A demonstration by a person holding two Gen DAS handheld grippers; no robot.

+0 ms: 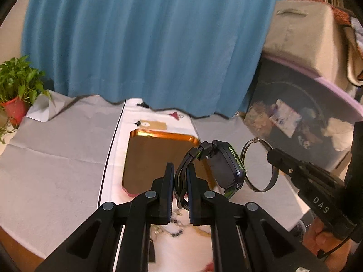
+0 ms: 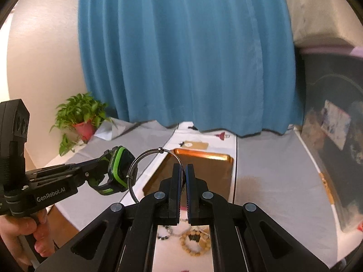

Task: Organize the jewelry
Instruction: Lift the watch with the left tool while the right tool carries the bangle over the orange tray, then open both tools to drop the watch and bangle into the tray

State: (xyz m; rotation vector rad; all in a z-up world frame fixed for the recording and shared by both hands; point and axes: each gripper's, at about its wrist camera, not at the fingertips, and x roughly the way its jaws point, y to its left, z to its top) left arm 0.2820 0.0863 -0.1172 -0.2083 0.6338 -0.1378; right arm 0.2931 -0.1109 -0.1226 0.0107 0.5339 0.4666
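Observation:
My left gripper is shut on the strap of a black and green watch, held in the air over the near right corner of an orange tray. The same watch shows at the left of the right wrist view. My right gripper is shut on a thin silver bangle, which hangs just right of the watch as a hoop. Beaded bracelets and a dark bead string lie on the white cloth below the grippers.
A blue curtain hangs behind the table. A potted plant stands at the far left. A tan tag lies beyond the tray. A dark bin with a purple lid stands at the right. A hand grips the left tool.

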